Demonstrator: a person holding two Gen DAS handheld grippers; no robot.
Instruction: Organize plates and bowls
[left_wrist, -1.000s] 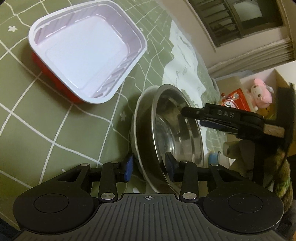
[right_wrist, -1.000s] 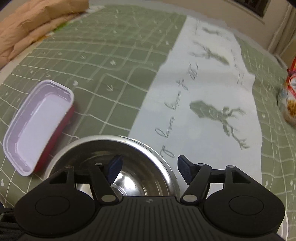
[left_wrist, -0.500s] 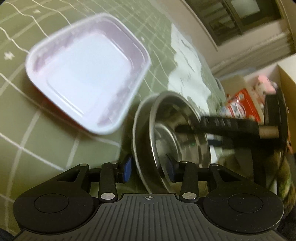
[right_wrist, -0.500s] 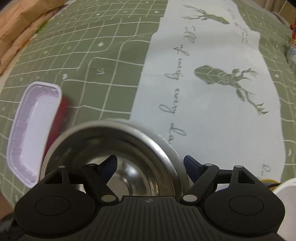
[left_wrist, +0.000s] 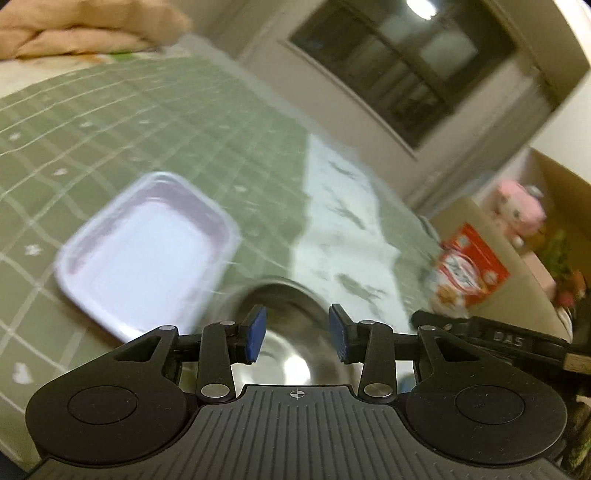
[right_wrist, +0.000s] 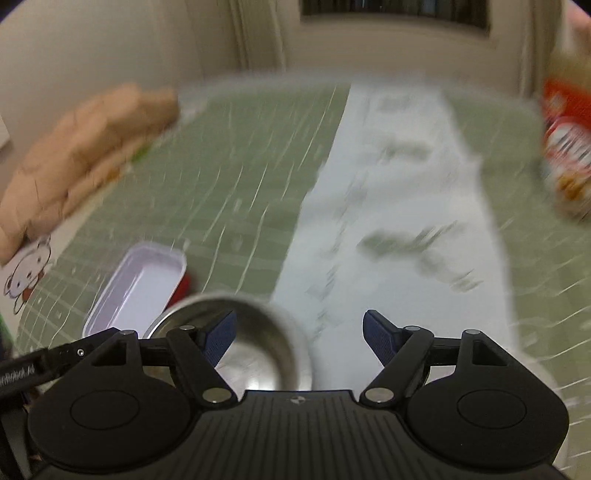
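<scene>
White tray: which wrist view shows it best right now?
The left wrist view. There the white tray is large and shows its whole rim and floor, though blurred. The right wrist view shows the tray small and at an angle, its near end hidden behind the steel bowl and the fingers.

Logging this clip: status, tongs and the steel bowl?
Left tongs open, empty. Right tongs closing, nothing between the pads. Steel bowl on the cloth beside the white tray, ungripped. Frames blurred; nothing seen blocking.
</scene>
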